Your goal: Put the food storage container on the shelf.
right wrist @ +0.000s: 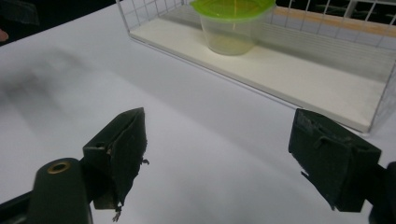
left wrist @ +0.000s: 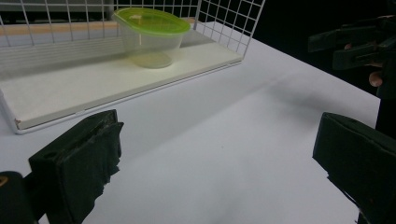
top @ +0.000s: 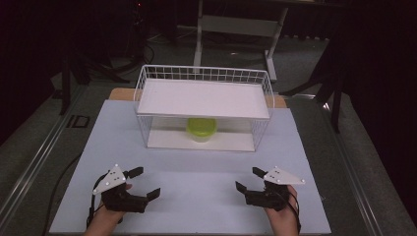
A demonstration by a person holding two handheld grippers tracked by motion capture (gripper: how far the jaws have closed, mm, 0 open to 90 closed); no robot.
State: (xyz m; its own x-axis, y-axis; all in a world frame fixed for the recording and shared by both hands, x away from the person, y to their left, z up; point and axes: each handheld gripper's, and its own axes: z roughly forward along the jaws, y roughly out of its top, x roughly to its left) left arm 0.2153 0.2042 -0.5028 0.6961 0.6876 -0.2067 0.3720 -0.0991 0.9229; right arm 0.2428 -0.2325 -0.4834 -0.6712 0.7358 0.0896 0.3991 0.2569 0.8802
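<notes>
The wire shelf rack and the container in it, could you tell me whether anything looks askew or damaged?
Nothing stands out: the lidded container sits upright on the lower shelf of the wire rack, lid on, no spill.

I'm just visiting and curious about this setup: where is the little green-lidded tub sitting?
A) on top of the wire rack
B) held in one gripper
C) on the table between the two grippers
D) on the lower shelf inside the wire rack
D: the green-lidded tub stands on the lower shelf of the wire rack, under its top shelf.
</notes>
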